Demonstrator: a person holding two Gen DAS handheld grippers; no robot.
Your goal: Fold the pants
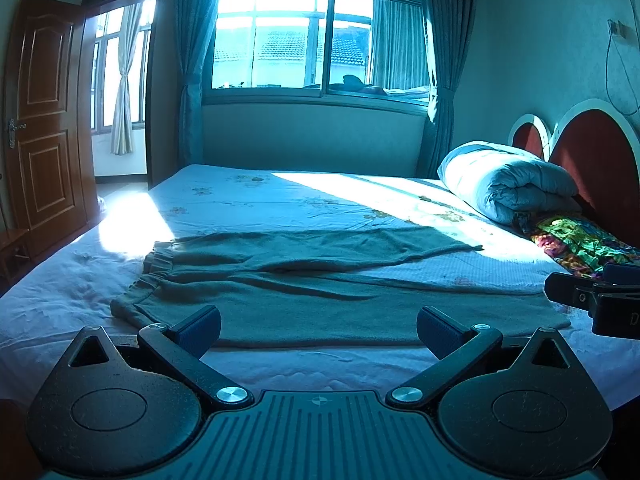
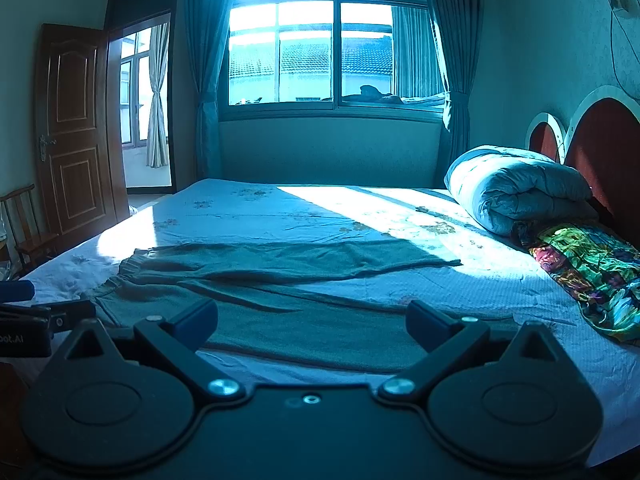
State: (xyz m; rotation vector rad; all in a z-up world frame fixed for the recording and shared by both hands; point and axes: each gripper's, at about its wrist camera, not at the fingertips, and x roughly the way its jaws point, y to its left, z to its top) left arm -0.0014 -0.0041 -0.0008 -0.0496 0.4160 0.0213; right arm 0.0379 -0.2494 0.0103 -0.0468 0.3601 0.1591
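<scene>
Grey-green pants point(image 1: 312, 280) lie spread flat on the bed, waistband point(image 1: 156, 268) to the left and the two legs running right, slightly splayed. My left gripper point(image 1: 319, 330) hovers open above the near leg's front edge, with nothing between its fingers. In the right wrist view the same pants point(image 2: 304, 292) lie ahead, and my right gripper point(image 2: 312, 322) stands open over the near leg, also holding nothing. Each gripper shows at the edge of the other's view: the right gripper point(image 1: 596, 300) at right, the left gripper point(image 2: 36, 320) at left.
The bed point(image 1: 280, 200) has a pale floral sheet with a sunlit band. A rolled duvet point(image 1: 504, 184) and a colourful cloth point(image 1: 576, 240) lie by the red headboard point(image 1: 592, 160) at right. An open wooden door point(image 1: 44, 120) and a wooden chair point(image 2: 24, 224) stand left.
</scene>
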